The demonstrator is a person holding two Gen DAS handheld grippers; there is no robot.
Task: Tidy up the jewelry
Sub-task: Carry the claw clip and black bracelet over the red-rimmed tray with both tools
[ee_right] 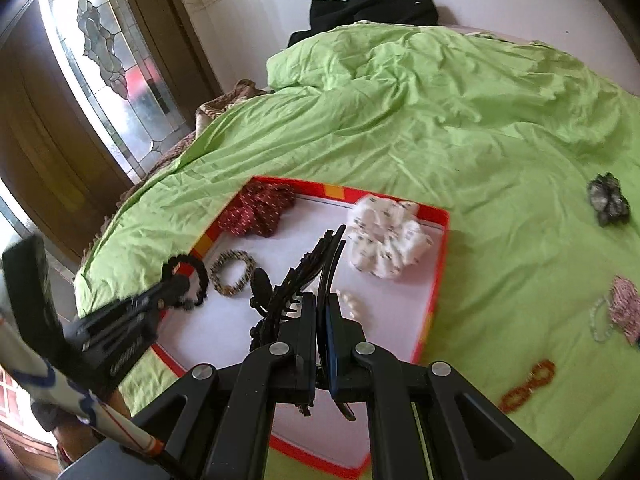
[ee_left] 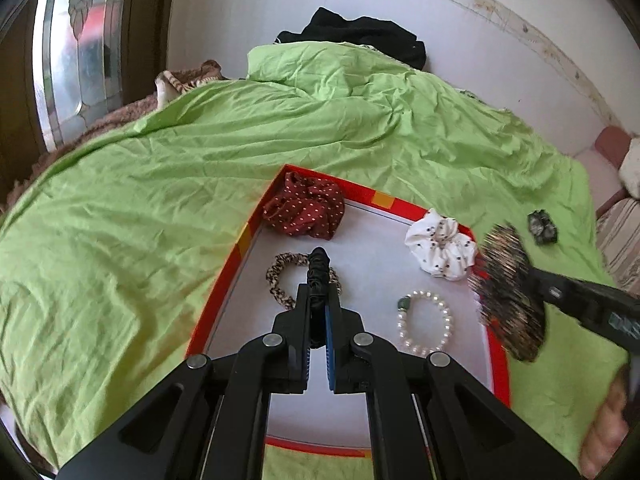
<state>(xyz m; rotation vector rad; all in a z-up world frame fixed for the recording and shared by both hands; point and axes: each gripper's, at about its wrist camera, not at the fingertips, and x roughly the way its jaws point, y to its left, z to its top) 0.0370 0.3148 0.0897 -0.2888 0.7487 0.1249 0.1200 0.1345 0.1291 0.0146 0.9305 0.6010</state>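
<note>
Left wrist view: left gripper (ee_left: 319,300) clamped on a black ruffled hair tie (ee_left: 319,264), held over the white floor of the red-rimmed tray (ee_left: 236,256). Tray contents from near to far: pearl bracelet (ee_left: 425,322) at 3 o'clock of the fingertips, leopard-print hair loop (ee_left: 282,280) at 9, partly behind the held tie, white dotted scrunchie (ee_left: 440,248) at 2 on the tray's far right rim, maroon dotted scrunchie (ee_left: 306,210) at 12 in the far corner. Right gripper (ee_left: 532,280) comes in at 3 o'clock, pinched on a dark glittery hair clip (ee_left: 508,296) over the tray's right edge. Right wrist view: same clip sits between the closed jaws. Off-tray on the green bedsheet (ee_right: 440,120): orange chain (ee_right: 528,386) at 4, pink-grey scrunchie (ee_right: 626,308) at 3, dark grey scrunchie (ee_right: 608,199) at 2. Black clothing (ee_right: 372,6) at 12, far end against the wall.
</note>
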